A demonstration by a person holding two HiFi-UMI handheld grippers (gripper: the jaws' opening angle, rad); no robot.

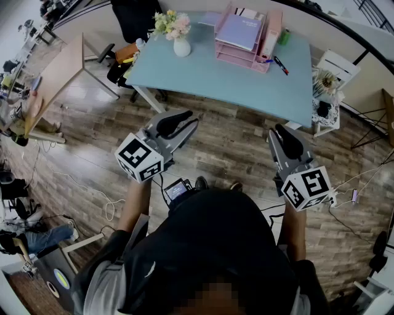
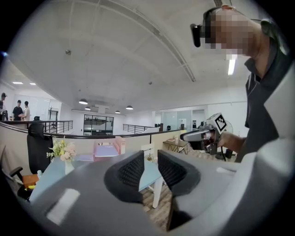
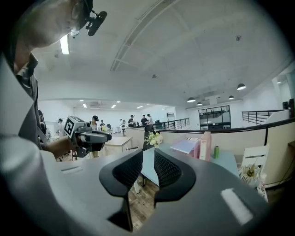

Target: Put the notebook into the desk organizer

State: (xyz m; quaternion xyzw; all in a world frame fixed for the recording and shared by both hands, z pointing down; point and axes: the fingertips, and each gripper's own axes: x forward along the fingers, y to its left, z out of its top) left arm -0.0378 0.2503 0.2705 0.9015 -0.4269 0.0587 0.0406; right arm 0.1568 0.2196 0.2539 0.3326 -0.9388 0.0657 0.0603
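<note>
A lavender notebook (image 1: 240, 31) lies on the top tray of the pink desk organizer (image 1: 246, 59), which stands at the far side of the light-blue table (image 1: 228, 83). I stand back from the table on the wooden floor. My left gripper (image 1: 183, 118) and right gripper (image 1: 280, 130) are both held level in front of me, well short of the table. The jaws of each stand close together with nothing between them. The left gripper view shows its jaws (image 2: 150, 156) against the table and organizer (image 2: 107, 150). The right gripper view (image 3: 148, 156) shows the notebook (image 3: 185, 145) far ahead.
A white vase of flowers (image 1: 178, 37) stands on the table's left part. A pen (image 1: 281, 64) and a green bottle (image 1: 284, 37) lie beside the organizer. A white stand (image 1: 329, 92) is right of the table, a black chair (image 1: 132, 18) behind it, a wooden desk (image 1: 61, 74) at left.
</note>
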